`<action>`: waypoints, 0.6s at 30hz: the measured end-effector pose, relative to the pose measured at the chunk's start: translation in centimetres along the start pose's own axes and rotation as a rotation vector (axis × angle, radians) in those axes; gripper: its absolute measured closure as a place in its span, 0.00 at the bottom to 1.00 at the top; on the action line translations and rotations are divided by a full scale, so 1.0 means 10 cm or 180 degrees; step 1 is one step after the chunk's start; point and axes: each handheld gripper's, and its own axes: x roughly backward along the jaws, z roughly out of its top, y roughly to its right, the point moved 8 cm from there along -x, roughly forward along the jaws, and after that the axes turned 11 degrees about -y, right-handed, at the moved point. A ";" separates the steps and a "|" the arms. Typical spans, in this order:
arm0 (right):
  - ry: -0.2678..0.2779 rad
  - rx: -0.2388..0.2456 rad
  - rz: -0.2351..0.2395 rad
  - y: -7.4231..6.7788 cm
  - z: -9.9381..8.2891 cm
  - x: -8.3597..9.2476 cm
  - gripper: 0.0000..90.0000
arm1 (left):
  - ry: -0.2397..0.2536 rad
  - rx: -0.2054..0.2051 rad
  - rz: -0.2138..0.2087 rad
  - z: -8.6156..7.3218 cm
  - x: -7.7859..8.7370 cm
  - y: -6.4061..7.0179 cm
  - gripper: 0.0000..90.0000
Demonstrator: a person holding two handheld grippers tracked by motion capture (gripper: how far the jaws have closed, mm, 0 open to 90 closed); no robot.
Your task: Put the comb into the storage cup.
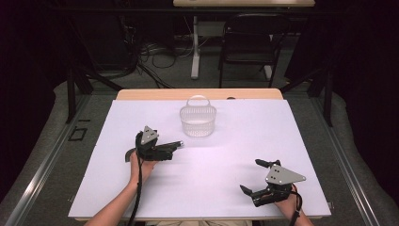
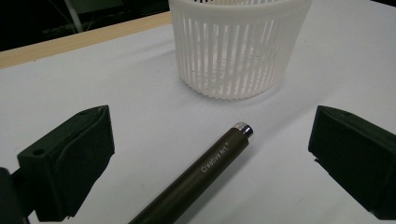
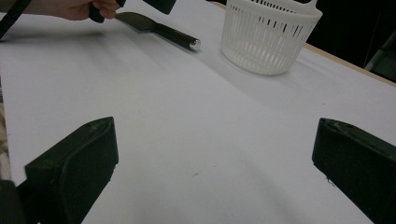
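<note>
Spatula (image 2: 201, 179) flat on table, between wide-open left tool (image 2: 210, 154) jaws.

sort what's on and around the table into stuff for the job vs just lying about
In the job:
- dark brown spatula with a metal-capped handle, lying between the open fingers of the left gripper
- white slotted plastic basket

Lying about:
- black folding chair behind the table
- floor cables
- right gripper, open, idle

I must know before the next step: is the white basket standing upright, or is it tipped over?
Upright. The white basket stands on its base on the table, its open rim facing up and its handle raised above the far rim.
</note>
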 end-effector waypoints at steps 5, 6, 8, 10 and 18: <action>0.0013 -0.0001 -0.0009 0.00 0.01 0.01 0.00 | -0.0091 0.0024 -0.0045 0.02 -0.08 0.00 0.24; -0.0006 0.0003 0.0004 0.00 0.00 0.00 0.00 | -0.0100 0.0031 -0.0047 0.02 -0.09 0.00 0.28; -0.0012 0.0010 0.0015 0.00 0.00 -0.01 0.00 | -0.0136 0.0067 -0.0066 0.04 -0.12 -0.01 0.41; -0.0023 0.0016 0.0016 -0.01 -0.01 -0.01 0.00 | -0.0140 0.0065 -0.0089 0.05 -0.13 0.00 0.51; -0.0012 0.0024 0.0009 -0.01 0.00 0.00 0.00 | -0.0214 0.0128 -0.0175 0.05 -0.24 0.01 0.81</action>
